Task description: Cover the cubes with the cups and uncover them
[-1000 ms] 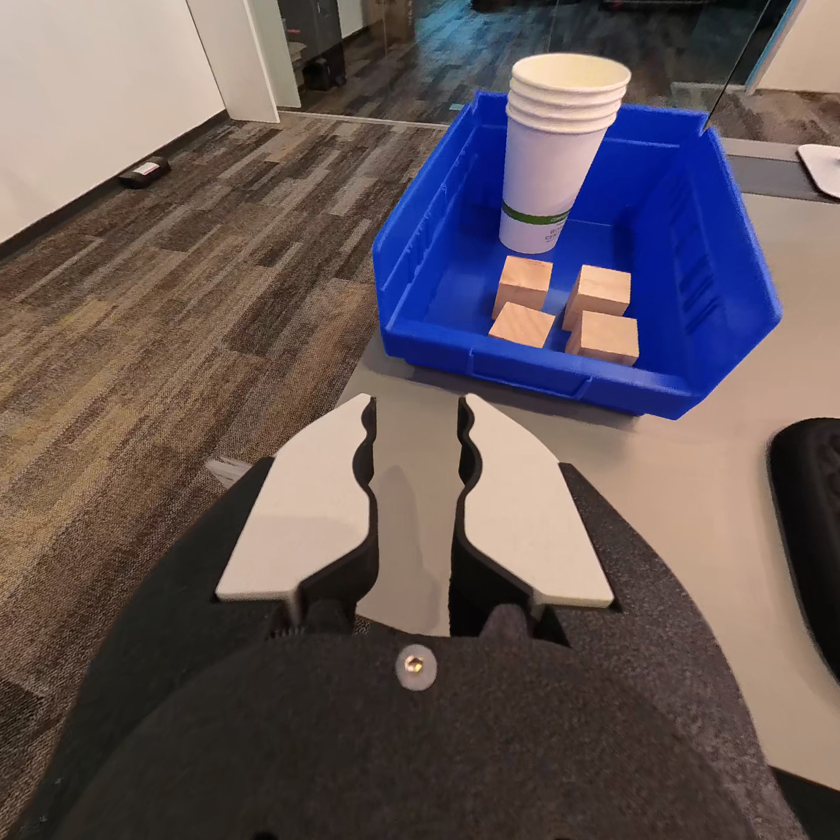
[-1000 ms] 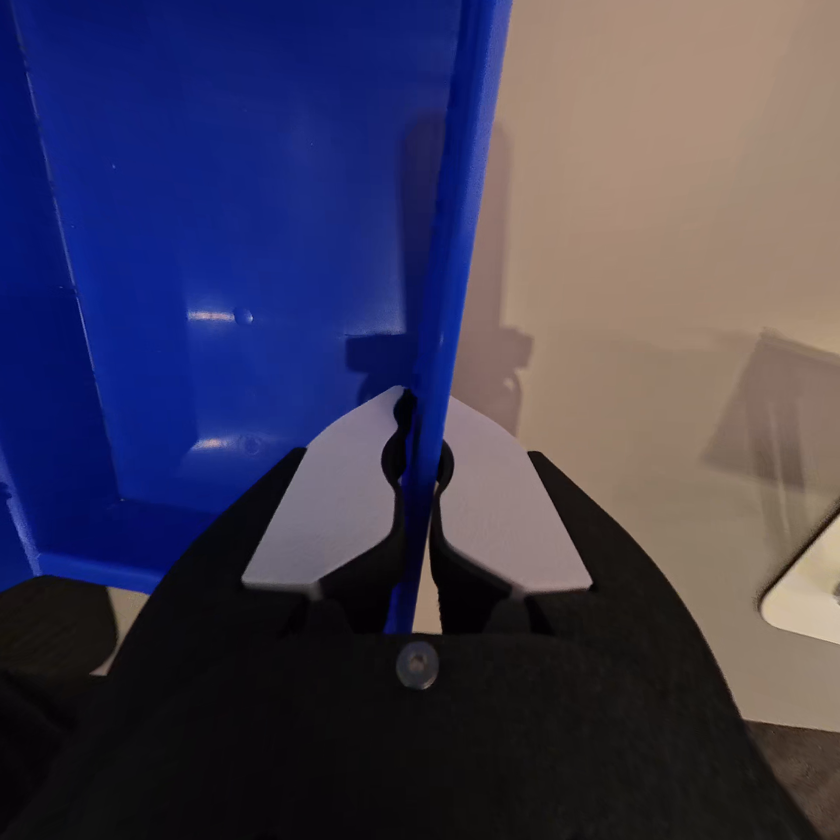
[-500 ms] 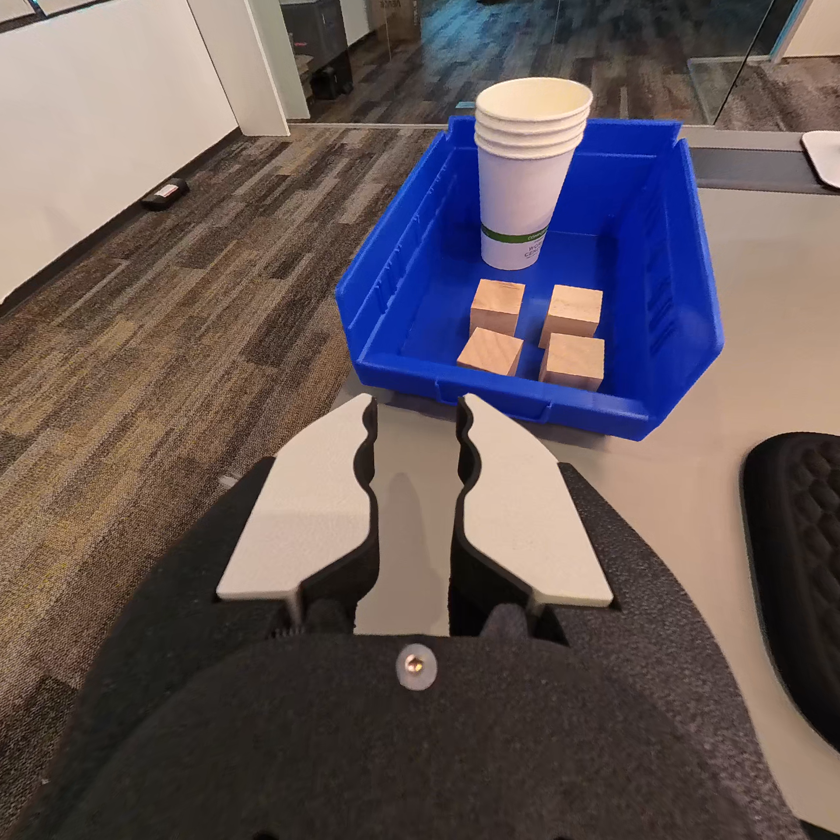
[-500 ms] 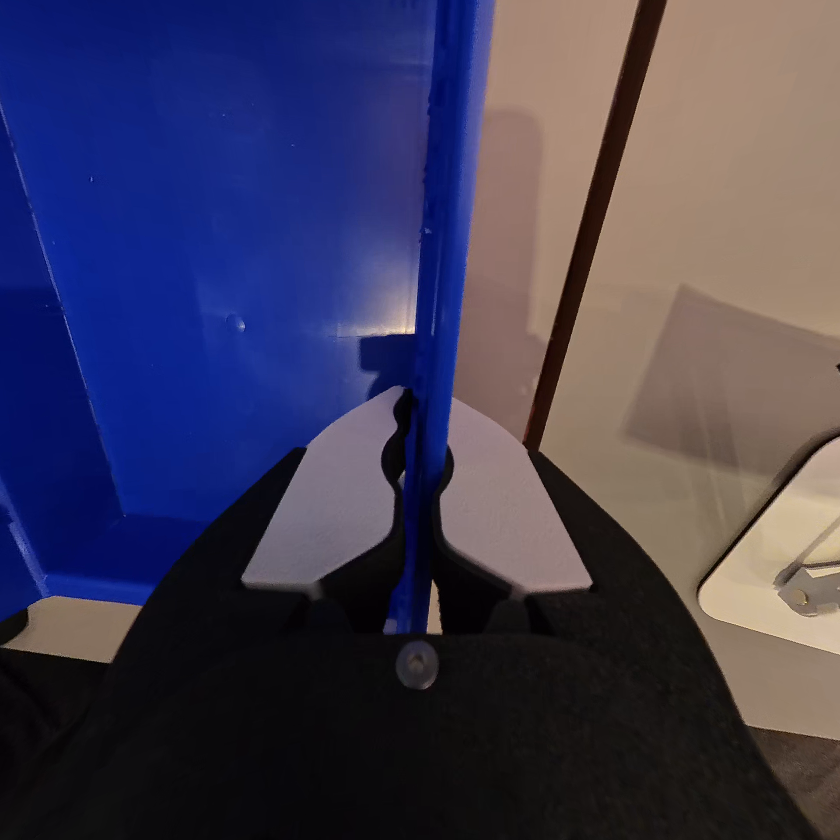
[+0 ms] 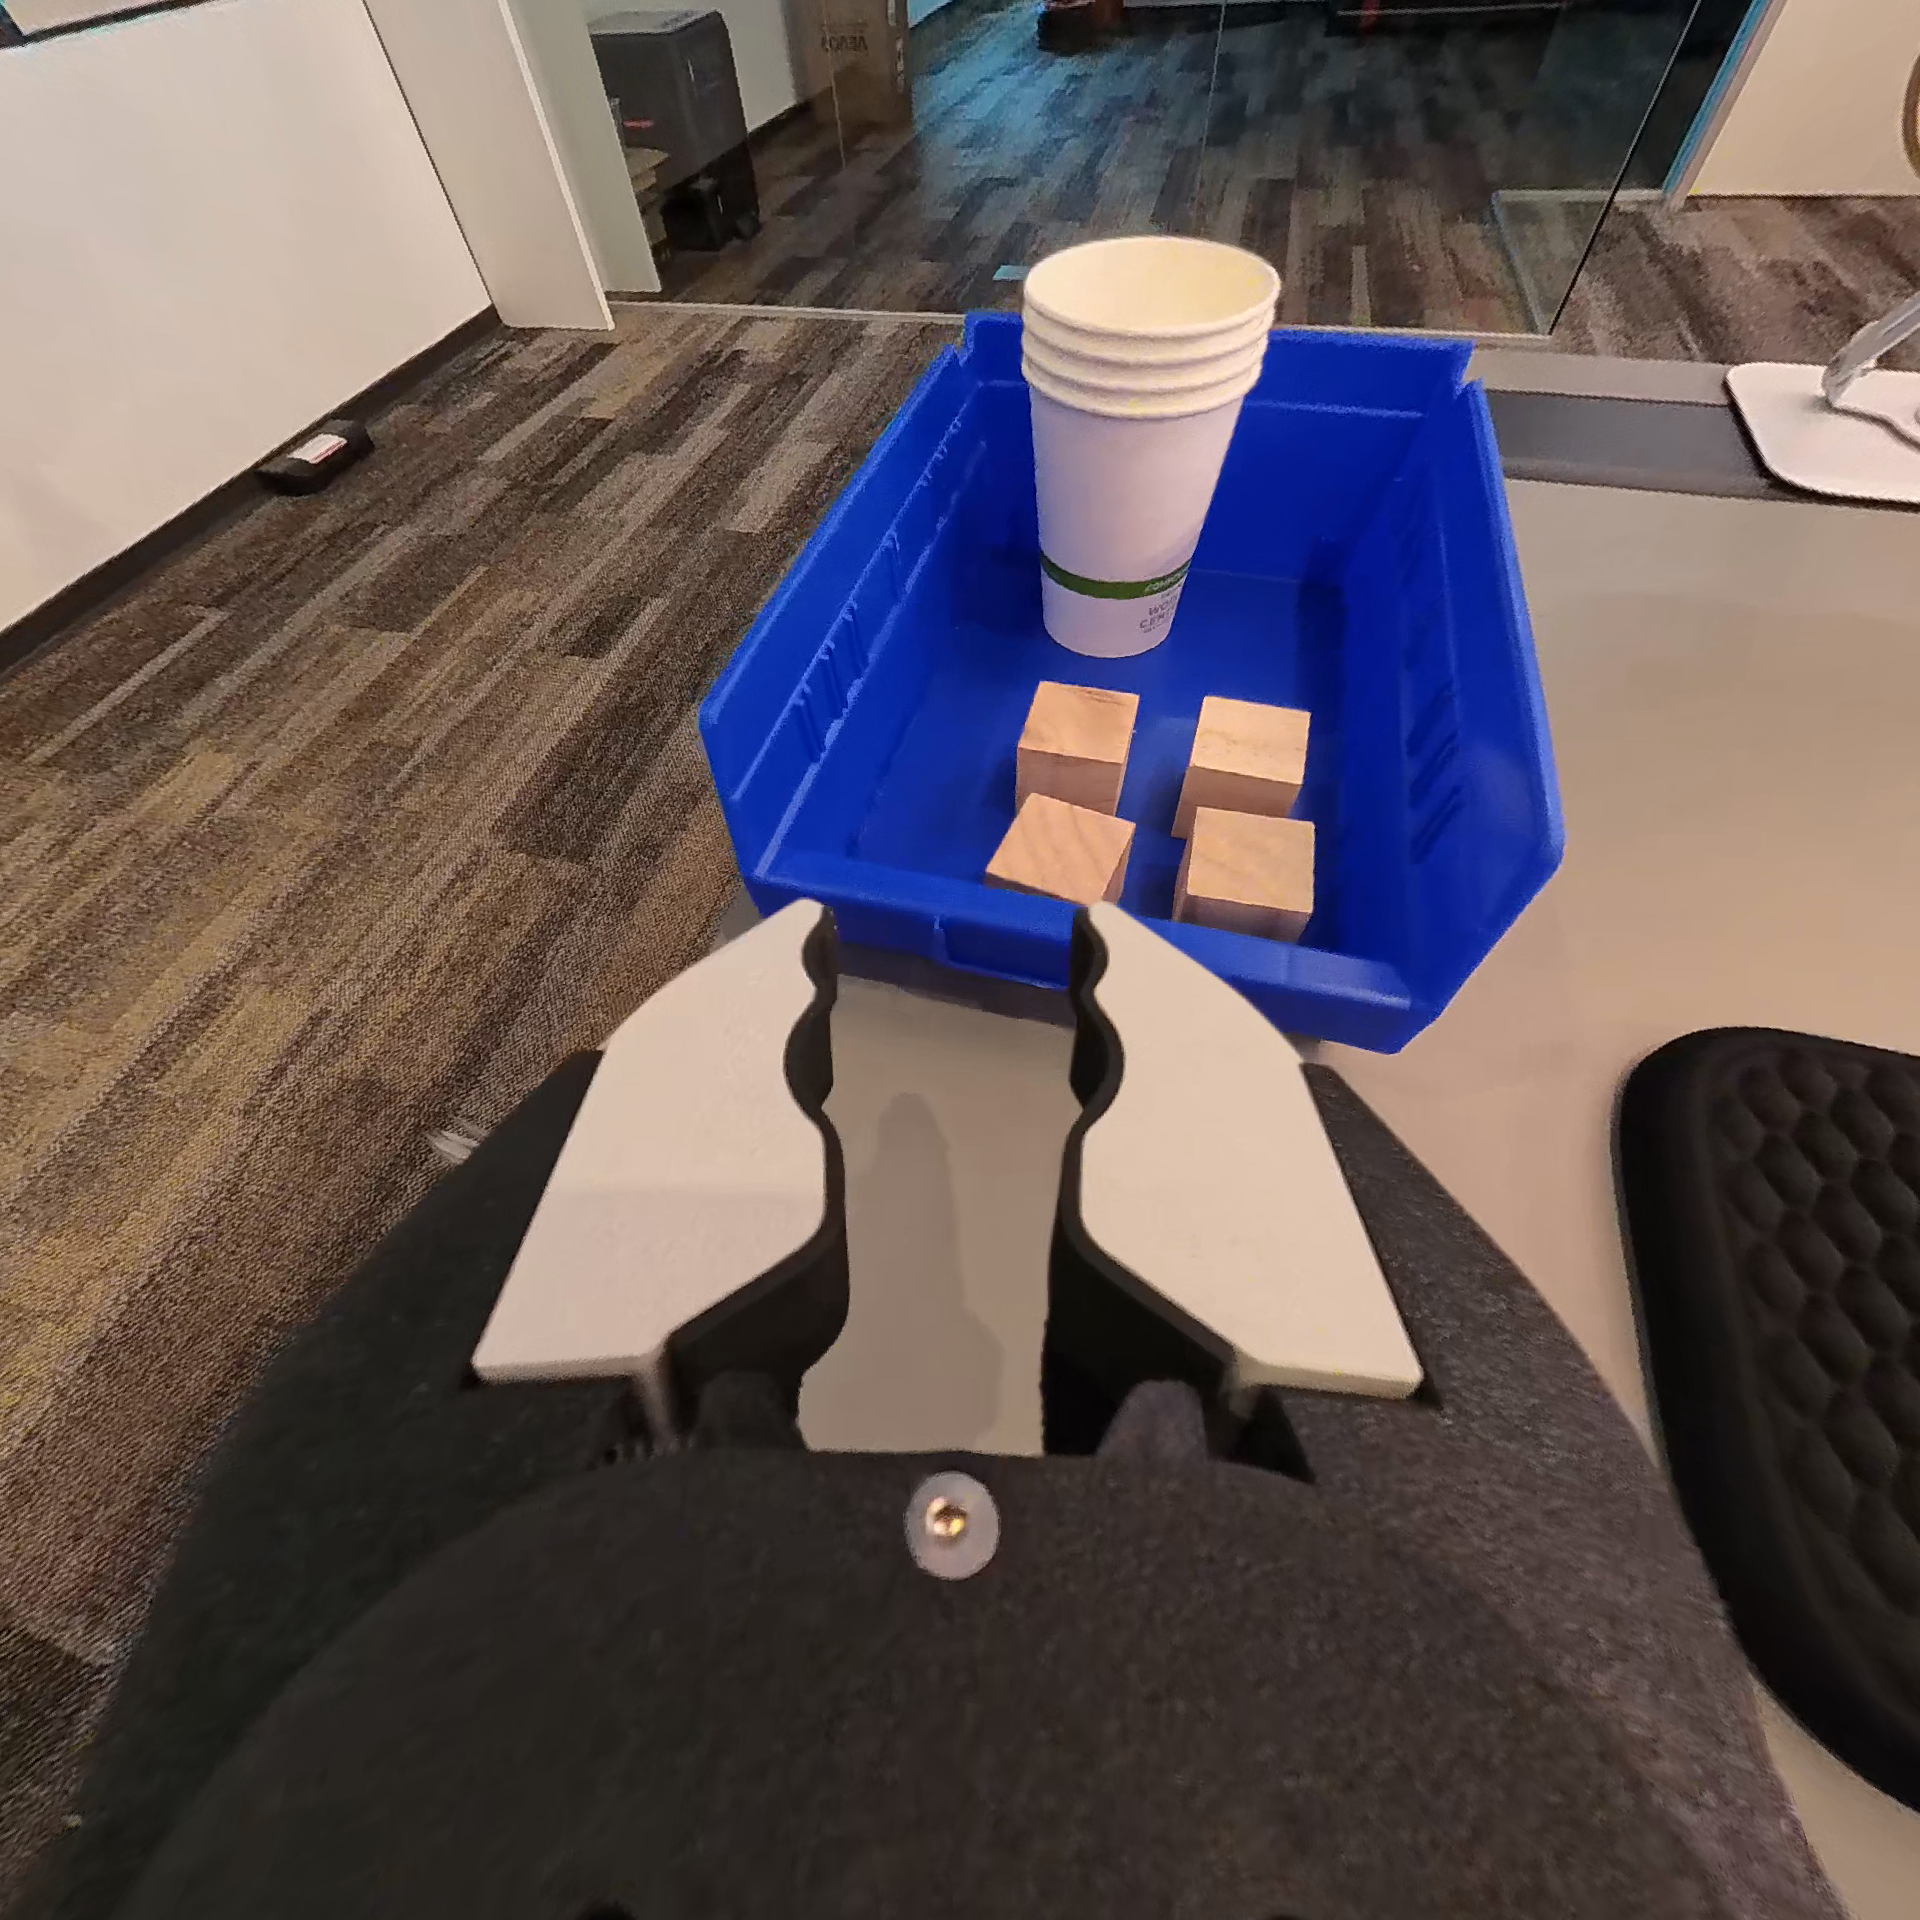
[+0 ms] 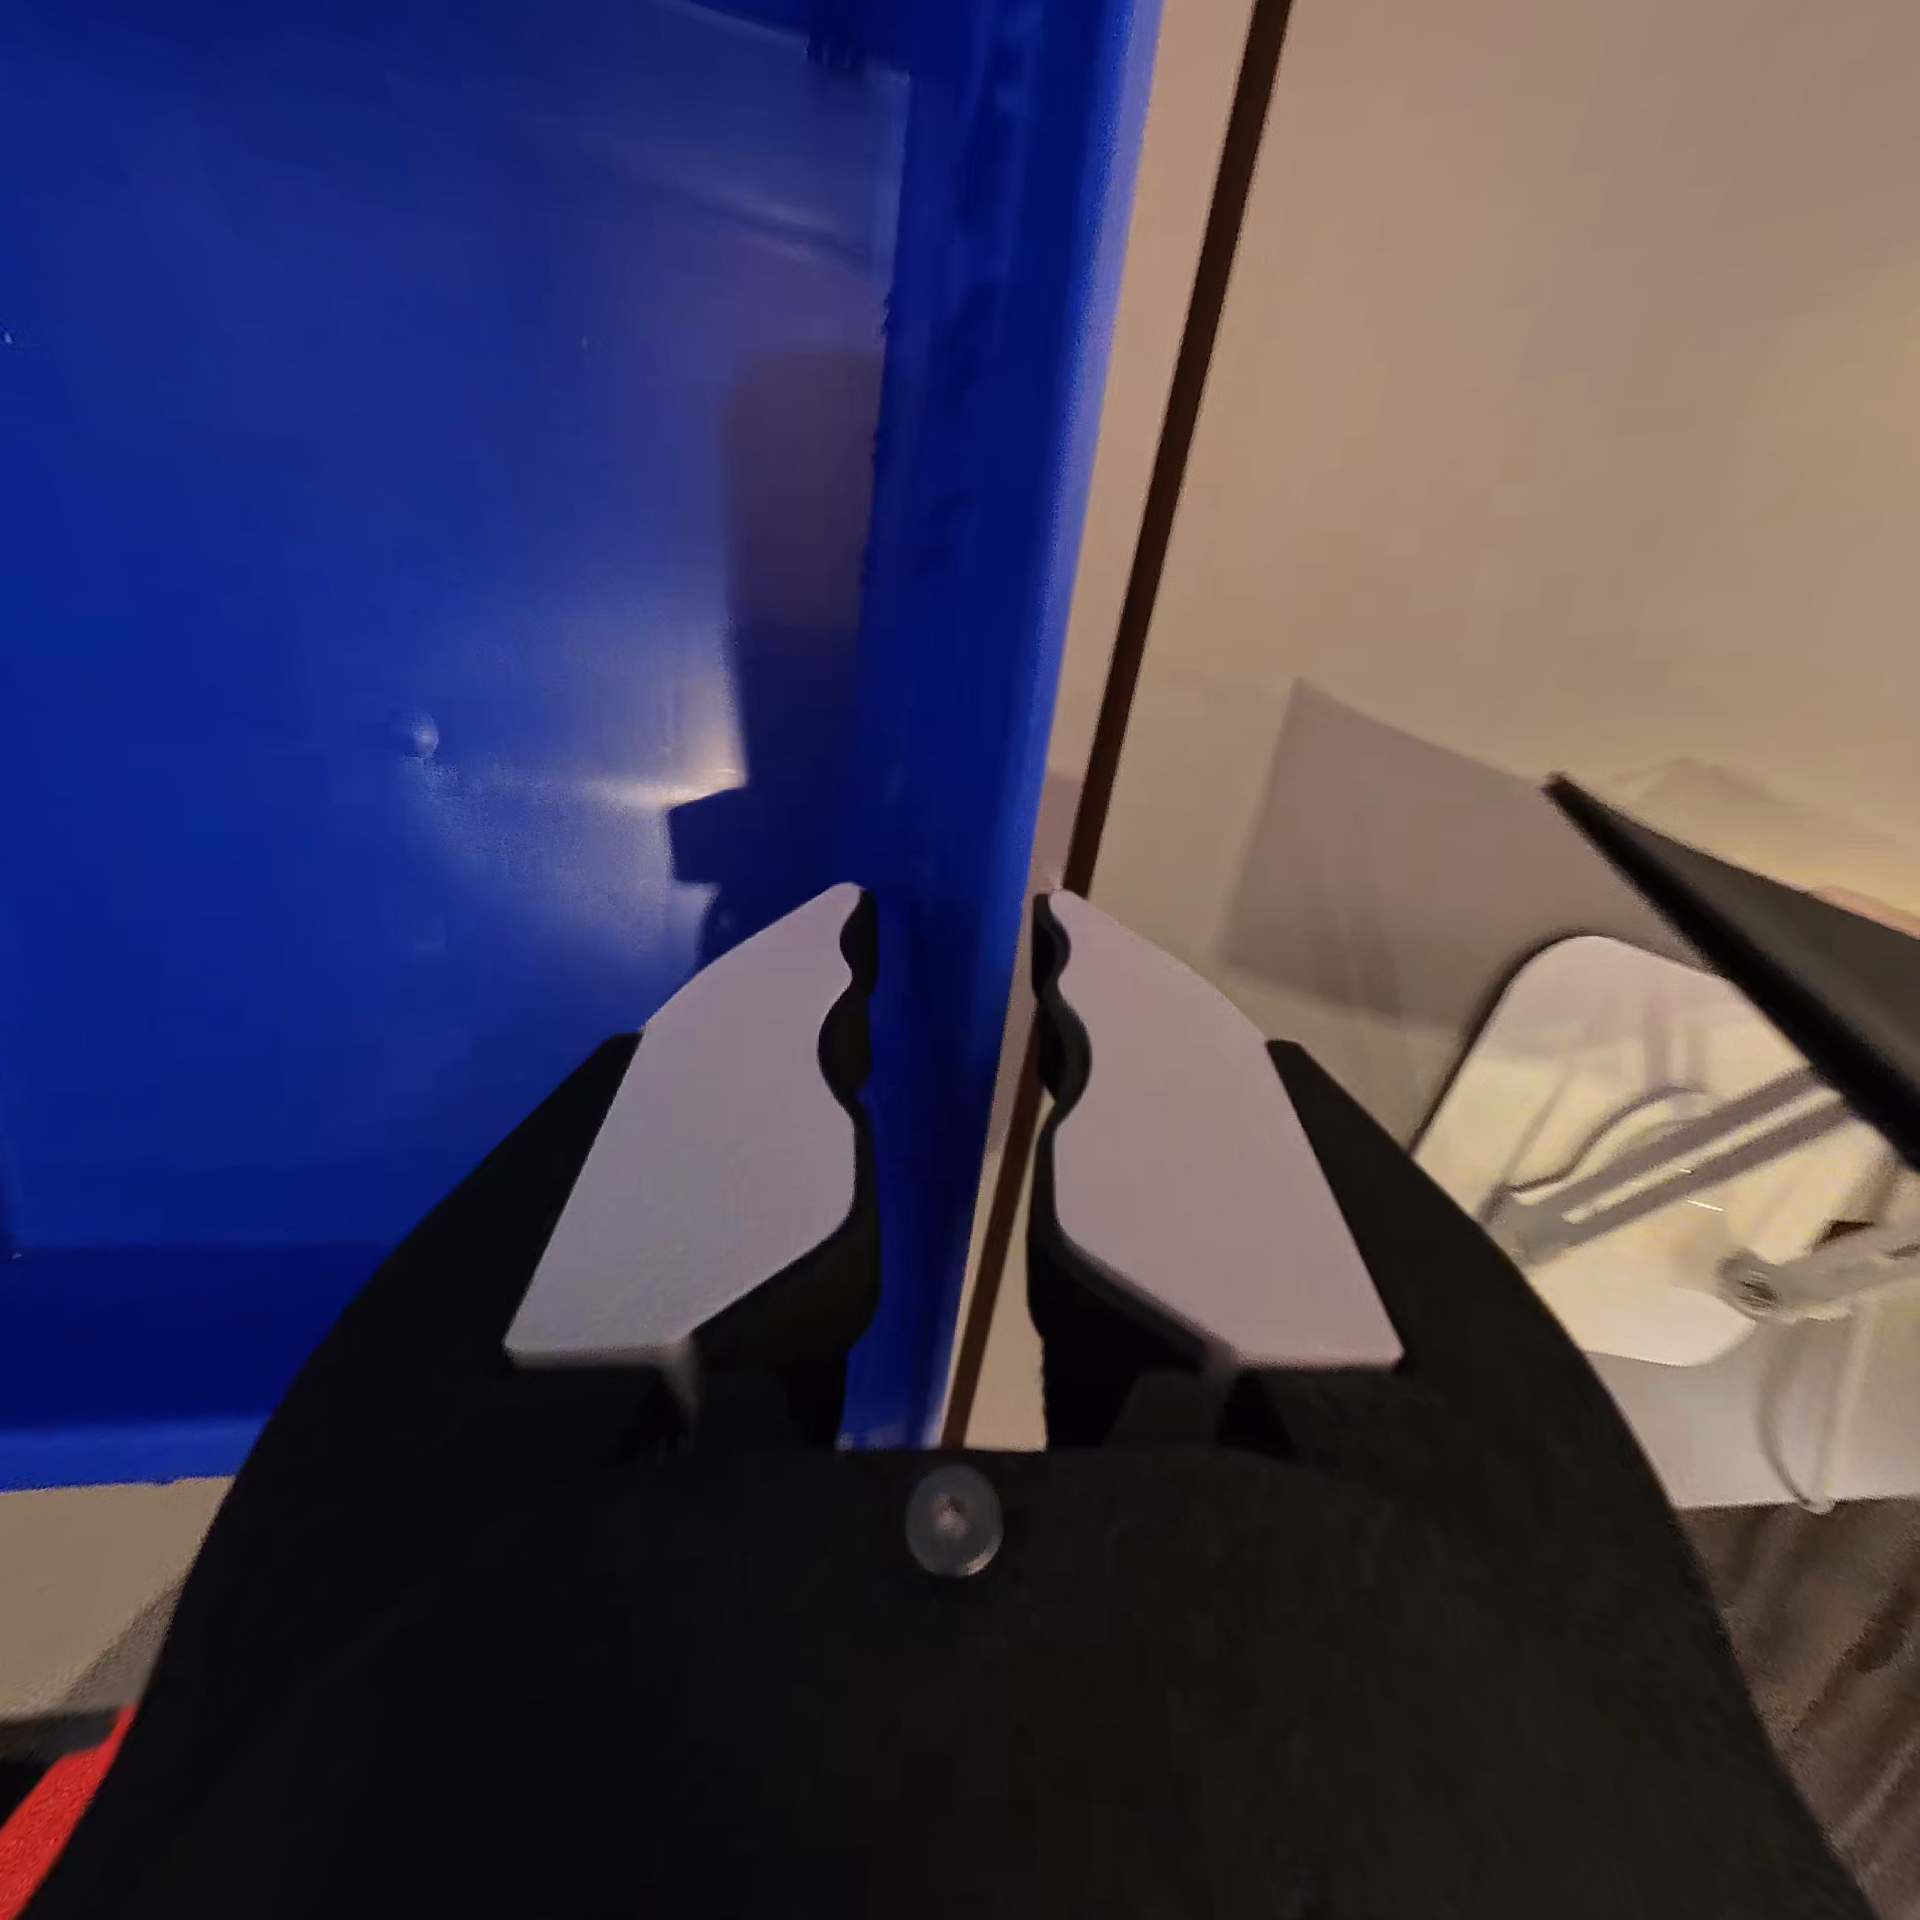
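Note:
A blue bin [image 5: 831, 717] stands on the grey table [image 5: 1714, 727] at its left edge. In it, a stack of several white paper cups [image 5: 1138, 447] stands upright at the back. Several wooden cubes [image 5: 1075, 743] sit in a square at the front. My left gripper [image 5: 951, 920] is open and empty, low over the table just in front of the bin's front wall. My right gripper [image 6: 954, 904] is open, and the bin's side wall [image 6: 987, 520] stands between its fingers. The cups and cubes do not show in the right wrist view.
A black mesh pad [image 5: 1787, 1299] lies on the table at the right. A white stand base [image 5: 1829, 426] sits at the far right; it also shows in the right wrist view [image 6: 1600, 1195]. The table edge drops to carpet floor [image 5: 312, 831] on the left.
My right gripper has opened and let go of the bin's side wall. The bin has turned to face my left gripper squarely and sits nearer to it.

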Available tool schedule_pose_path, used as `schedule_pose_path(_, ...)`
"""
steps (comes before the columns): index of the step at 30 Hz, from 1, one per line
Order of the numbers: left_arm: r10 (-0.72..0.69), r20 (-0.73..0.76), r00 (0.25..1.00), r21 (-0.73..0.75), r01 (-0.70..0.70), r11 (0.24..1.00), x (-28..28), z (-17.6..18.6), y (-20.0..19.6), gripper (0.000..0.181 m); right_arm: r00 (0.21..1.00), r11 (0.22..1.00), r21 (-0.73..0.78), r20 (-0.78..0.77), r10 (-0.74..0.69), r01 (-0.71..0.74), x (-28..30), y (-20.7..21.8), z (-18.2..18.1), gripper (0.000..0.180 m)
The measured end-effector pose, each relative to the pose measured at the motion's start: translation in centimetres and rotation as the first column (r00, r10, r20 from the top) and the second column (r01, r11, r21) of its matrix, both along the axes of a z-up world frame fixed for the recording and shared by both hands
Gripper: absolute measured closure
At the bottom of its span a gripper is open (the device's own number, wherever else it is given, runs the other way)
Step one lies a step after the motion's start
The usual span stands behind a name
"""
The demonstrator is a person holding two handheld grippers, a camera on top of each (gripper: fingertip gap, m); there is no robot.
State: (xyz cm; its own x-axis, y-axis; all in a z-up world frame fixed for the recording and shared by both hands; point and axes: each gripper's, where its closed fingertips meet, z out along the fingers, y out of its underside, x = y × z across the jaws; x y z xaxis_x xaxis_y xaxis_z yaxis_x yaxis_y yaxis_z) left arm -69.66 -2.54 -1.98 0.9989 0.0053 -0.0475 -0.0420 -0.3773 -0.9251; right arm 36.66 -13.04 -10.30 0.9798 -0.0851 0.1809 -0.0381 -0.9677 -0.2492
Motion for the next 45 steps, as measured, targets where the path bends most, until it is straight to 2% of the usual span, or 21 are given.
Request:
schedule_pose_path(4,-0.062,0.059,0.996,0.057,0.059,0.997,0.9,2.0,0.3,0.125,0.989,0.981,0.195,0.146,-0.015,-0.014,-0.1,1.6,5.5,0.15)
schedule_pose_path(7,-0.129,0.086,0.988,0.167,0.114,0.979,1.9,4.7,0.7,0.122,0.976,0.895,0.439,0.215,-0.022,-0.076,-2.2,3.8,11.7,0.149)
schedule_pose_path(10,-0.192,0.054,0.98,0.219,0.176,0.96,3.1,6.7,1.6,0.123,0.985,0.711,0.686,0.163,0.056,-0.154,-7.6,6.4,18.1,0.142)
schedule_pose_path(14,-0.256,-0.037,0.966,0.118,0.258,0.959,4.5,6.8,4.5,0.121,0.949,0.364,0.907,0.103,0.299,-0.213,-17.6,9.1,25.3,0.138)
schedule_pose_path(16,-0.286,-0.074,0.956,0.052,0.29,0.956,5.2,6.4,6.0,0.119,0.904,0.221,0.948,0.124,0.41,-0.231,-22.7,9.9,27.4,0.137)
schedule_pose_path(18,-0.311,-0.099,0.945,0.003,0.312,0.95,5.9,5.9,7.2,0.119,0.861,0.124,0.962,0.156,0.484,-0.244,-27.2,10.7,28.7,0.129)
schedule_pose_path(22,-0.327,-0.14,0.935,-0.086,0.318,0.944,6.5,4.6,8.9,0.119,0.768,0.029,0.965,0.188,0.613,-0.26,-35.1,11.8,29.9,0.117)
schedule_pose_path(26,-0.322,-0.155,0.934,-0.147,0.301,0.942,6.6,3.0,9.9,0.12,0.702,-0.061,0.962,0.237,0.672,-0.267,-40.5,12.8,31.2,0.119)
schedule_pose_path(29,-0.322,-0.166,0.932,-0.173,0.294,0.94,6.6,2.1,10.5,0.12,0.688,-0.089,0.956,0.264,0.676,-0.279,-42.8,13.6,31.5,0.119)
schedule_pose_path(33,-0.338,-0.183,0.923,-0.204,0.3,0.932,6.8,1.0,10.5,0.121,0.681,-0.094,0.95,0.28,0.676,-0.297,-44.5,15.0,30.1,0.122)
schedule_pose_path(37,-0.347,-0.226,0.91,-0.29,0.277,0.916,5.8,-1.3,10.2,0.127,0.63,0.025,0.921,0.246,0.737,-0.39,-45.8,16.8,26.1,0.122)
schedule_pose_path(40,-0.324,-0.219,0.92,-0.36,0.232,0.904,4.7,-3.1,10.5,0.127,0.643,0.104,0.888,0.241,0.727,-0.449,-45.6,18.2,23.9,0.121)
schedule_pose_path(45,-0.236,-0.155,0.959,-0.46,0.141,0.877,3.5,-5.2,12.4,0.13,0.655,0.115,0.878,0.253,0.712,-0.465,-45.6,18.6,23.5,0.122)
